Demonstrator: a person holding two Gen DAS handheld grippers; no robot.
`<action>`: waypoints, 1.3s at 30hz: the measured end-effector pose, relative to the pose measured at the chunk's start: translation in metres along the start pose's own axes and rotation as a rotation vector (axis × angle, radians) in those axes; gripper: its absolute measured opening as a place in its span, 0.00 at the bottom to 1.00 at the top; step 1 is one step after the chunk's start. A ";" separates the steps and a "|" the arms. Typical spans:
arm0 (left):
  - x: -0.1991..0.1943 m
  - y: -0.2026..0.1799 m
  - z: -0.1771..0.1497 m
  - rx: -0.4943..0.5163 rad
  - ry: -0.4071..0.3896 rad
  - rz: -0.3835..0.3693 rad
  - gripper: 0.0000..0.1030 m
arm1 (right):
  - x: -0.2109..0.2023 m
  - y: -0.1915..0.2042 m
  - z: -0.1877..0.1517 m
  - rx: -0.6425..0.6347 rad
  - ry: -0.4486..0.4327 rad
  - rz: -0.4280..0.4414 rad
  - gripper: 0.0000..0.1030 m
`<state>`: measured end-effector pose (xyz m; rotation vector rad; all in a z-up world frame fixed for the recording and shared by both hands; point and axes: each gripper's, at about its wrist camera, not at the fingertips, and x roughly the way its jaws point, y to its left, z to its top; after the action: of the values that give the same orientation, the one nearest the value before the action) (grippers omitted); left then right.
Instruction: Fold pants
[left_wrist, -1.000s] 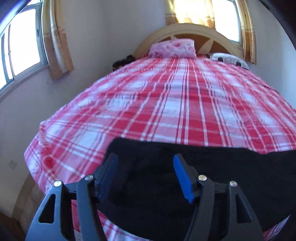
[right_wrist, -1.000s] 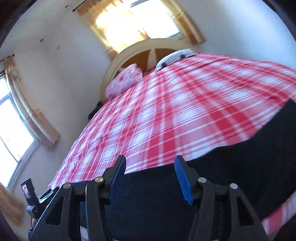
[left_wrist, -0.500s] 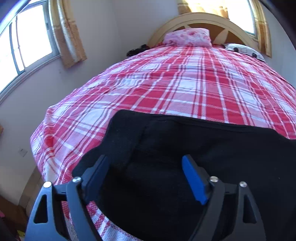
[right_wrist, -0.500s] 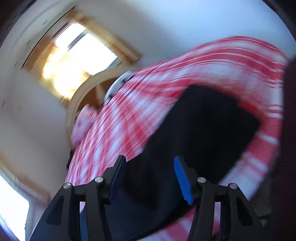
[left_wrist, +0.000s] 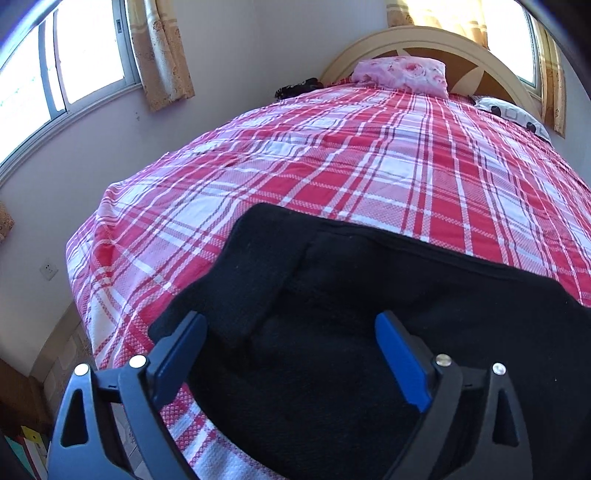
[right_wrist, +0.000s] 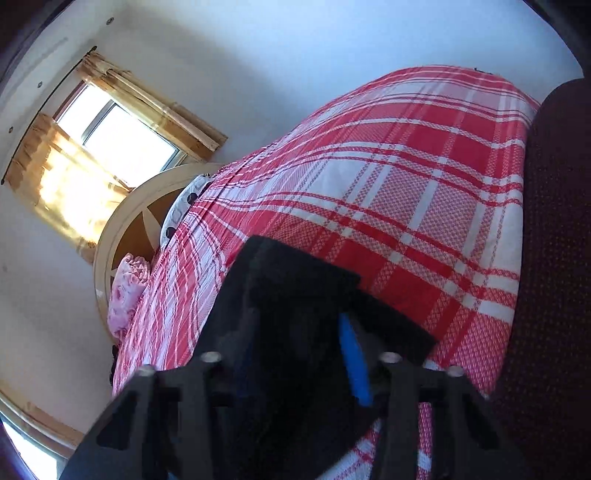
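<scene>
Black pants lie across the near end of a bed with a red and white plaid cover. My left gripper is open and empty, its blue pads spread wide just above the pants' left end. In the right wrist view the pants' other end lies below my right gripper. It is open, with one blue pad in view and the other lost against the dark cloth. This view is rolled to one side.
A pink pillow and a white spotted pillow lie at the headboard. Curtained windows are at the left and behind the bed. The bed's left edge drops to the floor. A dark maroon surface fills the right side of the right wrist view.
My left gripper has drawn back and up, and its jaws have spread wider. My right gripper has swung and rolled over the pants' right end.
</scene>
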<state>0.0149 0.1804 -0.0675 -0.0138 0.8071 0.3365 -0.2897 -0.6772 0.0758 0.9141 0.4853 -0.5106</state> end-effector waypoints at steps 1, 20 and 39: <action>0.000 0.000 0.000 0.000 0.001 -0.002 0.93 | 0.003 -0.001 0.002 0.005 0.023 0.017 0.06; -0.008 0.011 0.005 0.018 -0.038 0.008 0.97 | -0.057 -0.019 0.000 0.004 -0.089 -0.160 0.28; -0.007 0.041 -0.011 0.026 -0.094 -0.038 0.86 | 0.087 0.344 -0.273 -0.966 0.773 0.663 0.57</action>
<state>-0.0098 0.2157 -0.0657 0.0106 0.7175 0.2889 -0.0624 -0.2915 0.0932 0.2408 0.9543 0.6953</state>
